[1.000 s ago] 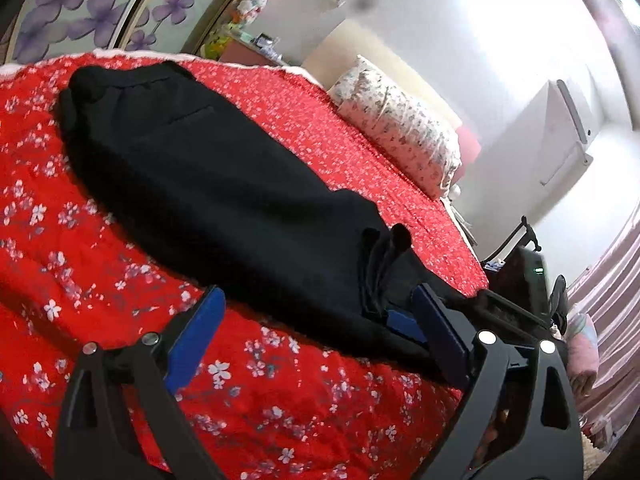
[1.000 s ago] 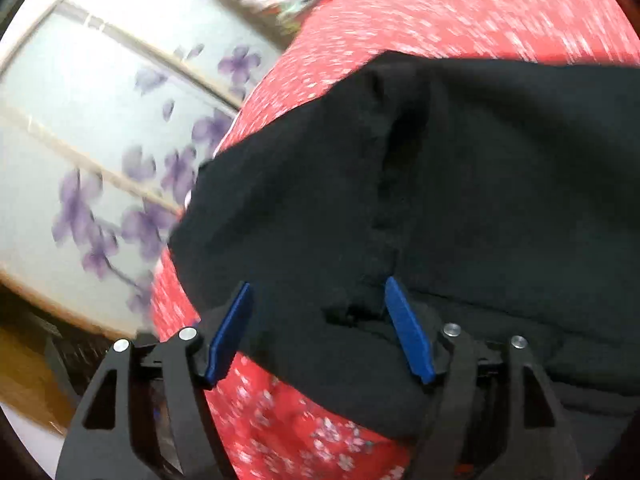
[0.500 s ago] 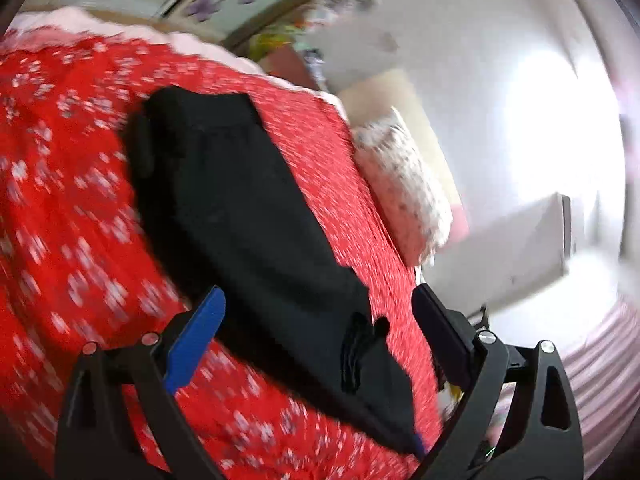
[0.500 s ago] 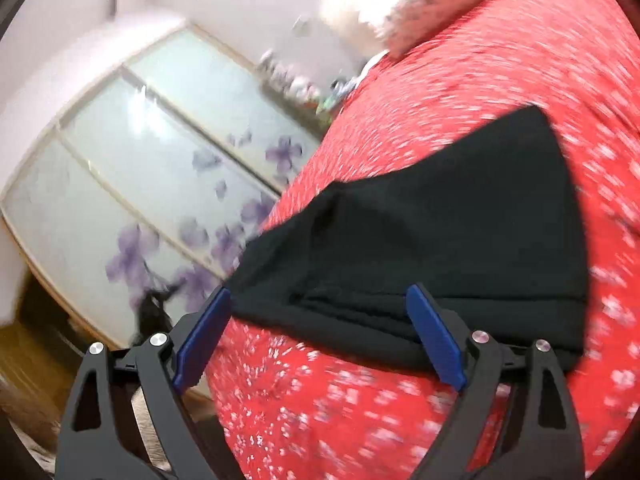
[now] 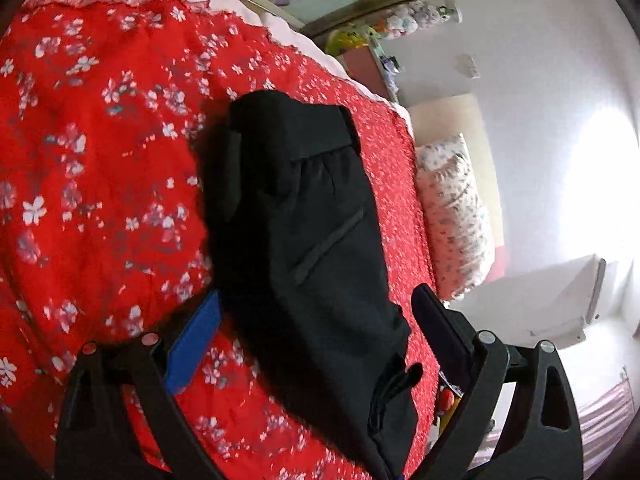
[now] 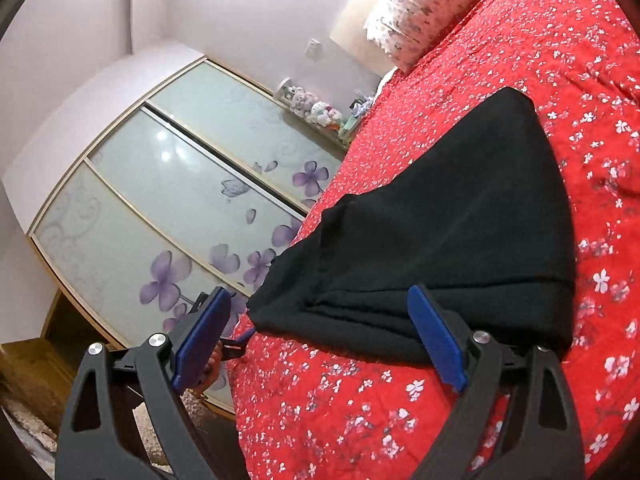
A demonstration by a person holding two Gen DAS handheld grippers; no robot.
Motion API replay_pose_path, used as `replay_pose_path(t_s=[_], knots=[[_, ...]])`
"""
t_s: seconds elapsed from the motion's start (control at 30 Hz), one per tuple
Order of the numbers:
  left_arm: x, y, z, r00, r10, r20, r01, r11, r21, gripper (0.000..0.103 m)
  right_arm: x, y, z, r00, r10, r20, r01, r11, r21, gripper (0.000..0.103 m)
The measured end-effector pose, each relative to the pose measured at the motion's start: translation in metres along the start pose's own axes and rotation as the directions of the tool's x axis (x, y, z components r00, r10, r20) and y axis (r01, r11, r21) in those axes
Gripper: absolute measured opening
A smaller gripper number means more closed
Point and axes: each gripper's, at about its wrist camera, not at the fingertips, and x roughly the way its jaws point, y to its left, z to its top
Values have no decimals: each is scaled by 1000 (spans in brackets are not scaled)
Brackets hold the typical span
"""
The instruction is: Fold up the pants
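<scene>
The black pants (image 5: 304, 240) lie folded lengthwise on the red flowered bed (image 5: 100, 160). Both the left hand-held gripper (image 5: 316, 336) and the right hand-held gripper (image 6: 320, 332) are wide open, holding nothing. I think the next move is grabbing one end to fold them across.

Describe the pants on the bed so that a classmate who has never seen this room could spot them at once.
Find the bed with the red flowered bedspread, beside the sliding doors printed with purple flowers. On it lie the black pants, folded lengthwise into one long strip. They are the only plain dark thing there; the pillow by the wall is pale and speckled.
</scene>
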Motion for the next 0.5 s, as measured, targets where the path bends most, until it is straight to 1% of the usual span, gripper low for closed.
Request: replay_pose_path(t_s=[0.17, 0.2, 0.27, 0.37, 0.4, 0.5], knots=[[12, -7, 11, 999, 47, -13, -47, 999, 8, 95, -5, -3, -2, 1000, 13, 6, -14, 1000, 6, 92], [14, -10, 16, 999, 41, -18, -41, 999, 14, 95, -5, -3, -2, 1000, 16, 7, -16, 1000, 7, 92], [12, -21, 18, 1000, -13, -11, 13, 999, 44, 87, -6, -4, -3, 1000, 16, 8, -17, 1000, 7, 92], [6, -36, 17, 995, -100, 6, 98, 987, 125, 84, -6, -5, -3, 1000, 20, 9, -20, 1000, 9, 92], [8, -35, 17, 994, -108, 8, 106, 987, 124, 84, -6, -5, -3, 1000, 23, 11, -24, 1000, 12, 92], [16, -19, 18, 997, -75, -7, 76, 995, 66, 83, -6, -5, -3, 1000, 27, 12, -27, 1000, 15, 92]])
